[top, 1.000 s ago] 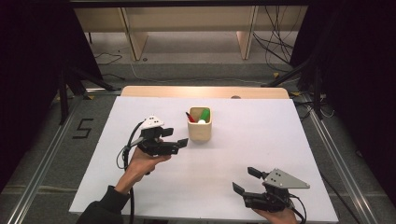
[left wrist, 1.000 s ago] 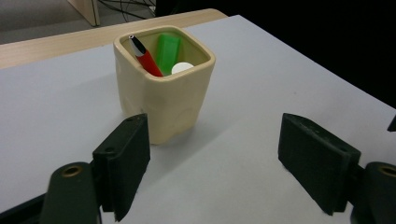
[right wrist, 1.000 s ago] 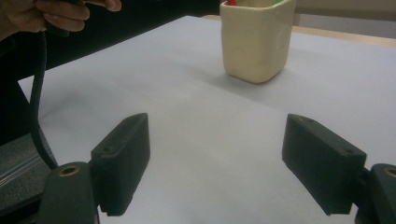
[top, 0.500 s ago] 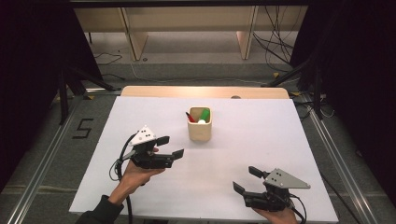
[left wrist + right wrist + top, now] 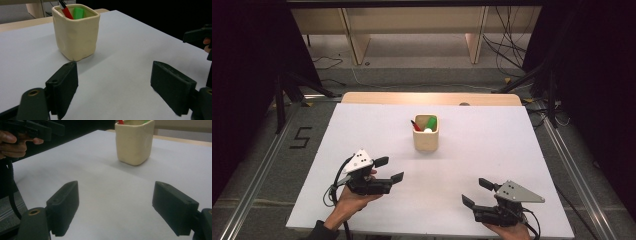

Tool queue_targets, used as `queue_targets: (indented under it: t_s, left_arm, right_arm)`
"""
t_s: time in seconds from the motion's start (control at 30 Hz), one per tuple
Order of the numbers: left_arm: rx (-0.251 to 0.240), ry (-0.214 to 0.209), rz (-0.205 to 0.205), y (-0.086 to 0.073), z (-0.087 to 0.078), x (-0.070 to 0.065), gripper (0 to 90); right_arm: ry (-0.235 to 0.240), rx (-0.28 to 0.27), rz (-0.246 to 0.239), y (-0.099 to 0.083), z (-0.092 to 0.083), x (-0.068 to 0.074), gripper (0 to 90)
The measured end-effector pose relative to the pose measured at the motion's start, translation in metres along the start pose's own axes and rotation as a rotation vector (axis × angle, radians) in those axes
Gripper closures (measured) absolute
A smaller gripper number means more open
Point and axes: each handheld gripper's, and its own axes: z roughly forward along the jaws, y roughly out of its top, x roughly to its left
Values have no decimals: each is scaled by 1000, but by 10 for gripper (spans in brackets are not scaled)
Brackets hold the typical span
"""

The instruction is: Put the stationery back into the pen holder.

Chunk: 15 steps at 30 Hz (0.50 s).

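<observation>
A cream square cup (image 5: 426,134) stands upright near the middle of the white table (image 5: 492,145). It holds a red pen (image 5: 416,125) and a green item (image 5: 431,121). The same cup (image 5: 75,30) rises ahead of the left gripper's jaws, with the red pen (image 5: 66,10) leaning out of it. My left gripper (image 5: 389,169) is open and empty, held in a hand at the table's near left. My right gripper (image 5: 478,192) is open and empty at the near right, and the cup (image 5: 134,141) stands beyond its jaws.
A light wooden board (image 5: 432,98) lies along the table's far edge. Shelf legs (image 5: 475,40) and loose cables (image 5: 507,45) are on the floor behind. A "5" mark (image 5: 301,138) is on the floor at left. Metal rails (image 5: 569,165) run along both sides.
My left gripper has drawn back from beside the cup toward the near left edge of the table. The right gripper has stayed in place.
</observation>
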Motion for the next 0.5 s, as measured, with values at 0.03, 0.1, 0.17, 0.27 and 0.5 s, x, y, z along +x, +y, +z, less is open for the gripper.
queue_targets:
  t_s: [0.03,0.1,0.17,0.27,0.5]
  left_arm:
    - [-1,6,-2,-2,-1,0,215]
    - [-3,17,-3,-7,-4,0,216]
    - [-5,23,-1,-11,-6,1,217]
    - [13,43,27,-13,-9,0,218]
    - [-14,36,33,-19,-15,-4,215]
  right_arm:
    - [1,0,0,0,0,0,222]
    - [1,0,0,0,0,0,221]
    - [-1,0,-2,0,0,0,221]
    - [0,2,-1,0,-1,0,221]
    - [-5,2,-4,-1,0,0,221]
